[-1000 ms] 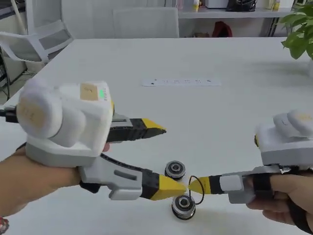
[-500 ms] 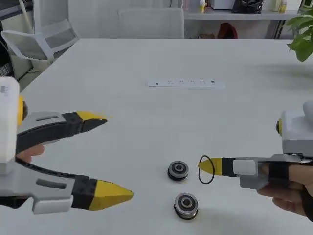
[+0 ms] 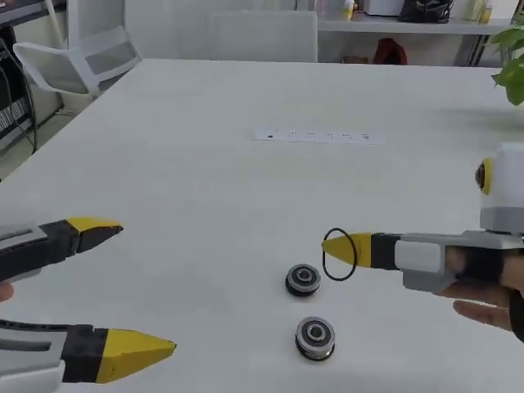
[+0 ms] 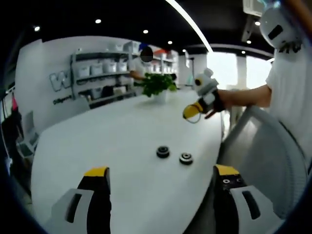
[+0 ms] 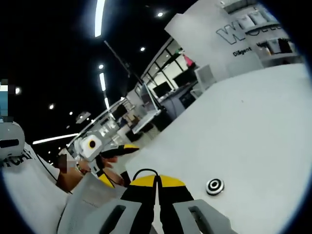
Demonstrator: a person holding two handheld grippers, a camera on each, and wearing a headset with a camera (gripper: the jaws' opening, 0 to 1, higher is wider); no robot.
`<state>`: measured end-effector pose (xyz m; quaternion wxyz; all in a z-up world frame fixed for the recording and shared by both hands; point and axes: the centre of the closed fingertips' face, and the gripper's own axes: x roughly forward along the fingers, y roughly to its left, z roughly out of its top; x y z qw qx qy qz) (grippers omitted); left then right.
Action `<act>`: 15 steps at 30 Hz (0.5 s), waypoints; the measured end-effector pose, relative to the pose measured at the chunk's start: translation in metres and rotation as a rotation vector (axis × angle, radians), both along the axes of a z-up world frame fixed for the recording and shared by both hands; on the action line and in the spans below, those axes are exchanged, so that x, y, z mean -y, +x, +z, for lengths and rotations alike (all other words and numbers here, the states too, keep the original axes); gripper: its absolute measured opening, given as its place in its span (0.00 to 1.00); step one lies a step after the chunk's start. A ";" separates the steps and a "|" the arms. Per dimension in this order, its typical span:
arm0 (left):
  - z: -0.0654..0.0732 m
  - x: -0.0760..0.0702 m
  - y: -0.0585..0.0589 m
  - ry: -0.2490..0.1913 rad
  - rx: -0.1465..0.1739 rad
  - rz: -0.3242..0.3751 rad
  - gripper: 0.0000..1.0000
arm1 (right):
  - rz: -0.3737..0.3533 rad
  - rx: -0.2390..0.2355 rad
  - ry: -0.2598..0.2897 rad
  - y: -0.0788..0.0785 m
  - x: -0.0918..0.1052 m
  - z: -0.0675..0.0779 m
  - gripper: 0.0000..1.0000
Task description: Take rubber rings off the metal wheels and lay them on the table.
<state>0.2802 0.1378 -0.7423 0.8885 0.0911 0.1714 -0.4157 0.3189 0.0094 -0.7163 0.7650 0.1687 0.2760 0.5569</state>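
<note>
My left gripper point(image 3: 147, 289) has backed well away from the far wheel point(image 3: 304, 279), jaws spread. My right gripper point(image 3: 329, 246) pinches the rubber ring point(image 3: 340, 278) just beside that wheel. It's probably light and floppy, so grip the band.

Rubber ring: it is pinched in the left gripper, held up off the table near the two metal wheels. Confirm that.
Wrong gripper: the rubber ring is pinched in the right gripper, as the right gripper view shows; the left gripper is open. Otherwise right: it is off the table near the two metal wheels.
</note>
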 end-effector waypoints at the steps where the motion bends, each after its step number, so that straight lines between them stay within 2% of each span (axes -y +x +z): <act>1: -0.001 0.000 -0.001 0.002 -0.002 0.001 0.88 | 0.010 0.012 -0.006 -0.001 -0.002 0.002 0.00; 5: -0.008 0.000 -0.005 0.024 -0.013 -0.001 0.88 | 0.058 0.067 -0.091 -0.005 -0.011 0.003 0.00; 9: -0.011 0.003 -0.009 0.007 -0.025 -0.003 0.88 | 0.091 0.098 -0.115 -0.007 -0.023 0.009 0.00; 11: -0.015 0.004 -0.011 0.009 -0.033 -0.004 0.88 | 0.108 0.144 -0.165 -0.003 -0.029 0.011 0.00; 15: -0.017 0.006 -0.014 0.011 -0.041 -0.009 0.88 | 0.138 0.173 -0.212 0.003 -0.039 0.011 0.00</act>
